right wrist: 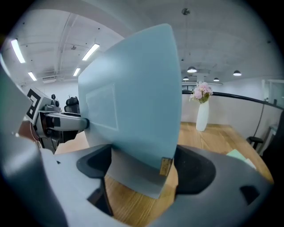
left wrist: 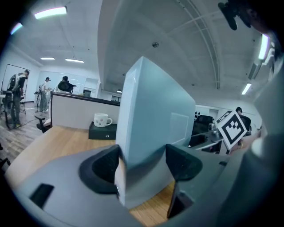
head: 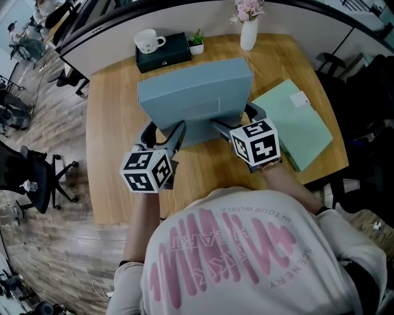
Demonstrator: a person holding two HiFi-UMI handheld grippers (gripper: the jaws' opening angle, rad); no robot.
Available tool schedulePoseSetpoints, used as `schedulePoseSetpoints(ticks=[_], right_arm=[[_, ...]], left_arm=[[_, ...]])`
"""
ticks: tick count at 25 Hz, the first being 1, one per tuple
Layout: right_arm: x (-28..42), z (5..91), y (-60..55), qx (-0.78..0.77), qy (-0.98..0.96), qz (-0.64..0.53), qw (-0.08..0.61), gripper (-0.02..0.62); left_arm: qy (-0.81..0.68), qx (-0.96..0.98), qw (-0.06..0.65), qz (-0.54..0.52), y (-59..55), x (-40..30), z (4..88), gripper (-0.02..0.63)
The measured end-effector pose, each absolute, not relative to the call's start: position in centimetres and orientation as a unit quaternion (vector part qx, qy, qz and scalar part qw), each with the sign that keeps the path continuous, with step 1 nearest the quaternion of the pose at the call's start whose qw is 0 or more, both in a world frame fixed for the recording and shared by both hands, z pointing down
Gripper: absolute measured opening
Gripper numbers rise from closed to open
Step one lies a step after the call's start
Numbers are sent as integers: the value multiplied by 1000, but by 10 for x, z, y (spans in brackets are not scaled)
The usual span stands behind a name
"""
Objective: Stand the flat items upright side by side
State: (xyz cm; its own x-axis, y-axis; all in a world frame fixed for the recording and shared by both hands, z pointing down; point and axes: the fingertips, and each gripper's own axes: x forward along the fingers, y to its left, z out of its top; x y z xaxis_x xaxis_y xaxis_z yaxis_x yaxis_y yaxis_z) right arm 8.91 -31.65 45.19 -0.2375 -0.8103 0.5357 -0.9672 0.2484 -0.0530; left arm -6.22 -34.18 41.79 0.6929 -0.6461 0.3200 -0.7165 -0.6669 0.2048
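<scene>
Blue file box [head: 194, 92] held, near edge.
Clamped by left gripper [head: 165, 134] and right gripper [head: 239, 122] fingers; green folder [head: 295, 123] seen flat, right.

Place: open-plan office
Signs: swivel chair [head: 37, 181], desk partition [left wrist: 75, 113], strip lights [left wrist: 50, 12], wood table [head: 111, 123] w/ mug [head: 148, 41]

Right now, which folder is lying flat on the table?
The green folder, at the right side of the table, lies flat. The blue folder is tipped up, held by the left gripper and right gripper.
</scene>
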Motion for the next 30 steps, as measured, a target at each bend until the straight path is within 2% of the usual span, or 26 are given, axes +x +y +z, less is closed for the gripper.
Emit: schedulePoseSetpoints(ticks=[23,30], right_arm=[[88,467,-303,610,-744,169,215,451],[87,467,-304,616,-739,179,207,451]], left_arm=[[-382,913,134,60,-326,-68,420,324],[-352,915,189,50,-329,-73,425,314]])
